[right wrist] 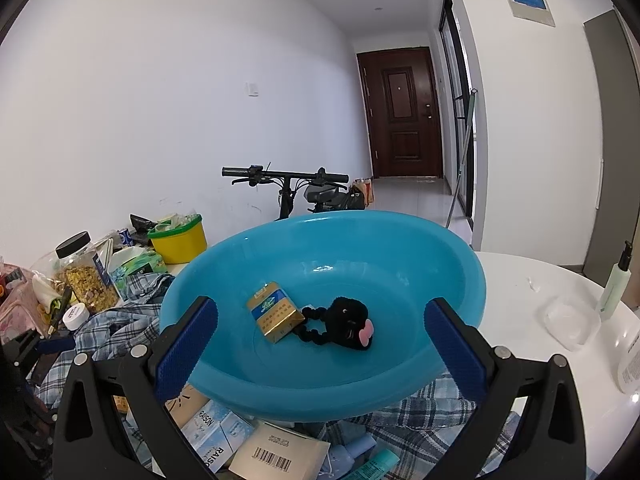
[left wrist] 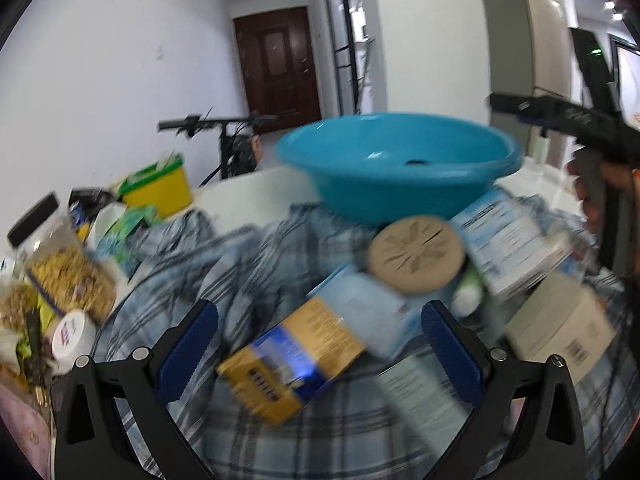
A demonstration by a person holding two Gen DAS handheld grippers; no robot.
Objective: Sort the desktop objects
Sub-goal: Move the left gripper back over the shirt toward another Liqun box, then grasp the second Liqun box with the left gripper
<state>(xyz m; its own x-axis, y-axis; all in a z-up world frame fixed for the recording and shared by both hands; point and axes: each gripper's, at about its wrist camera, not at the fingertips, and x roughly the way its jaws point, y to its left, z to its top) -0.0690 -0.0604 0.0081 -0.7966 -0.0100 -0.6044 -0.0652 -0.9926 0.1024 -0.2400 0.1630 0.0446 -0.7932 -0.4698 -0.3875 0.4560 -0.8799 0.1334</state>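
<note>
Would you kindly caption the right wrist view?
Open right gripper above blue basin holding a gold box and black plush toy.

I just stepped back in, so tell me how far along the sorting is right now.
Early. Done: the basin holds a gold box and a black plush toy. In hand: nothing; the left gripper is open over a gold-and-blue box, and the right gripper is open too. Left: boxes, a round lid and tubes on the plaid cloth.
</note>
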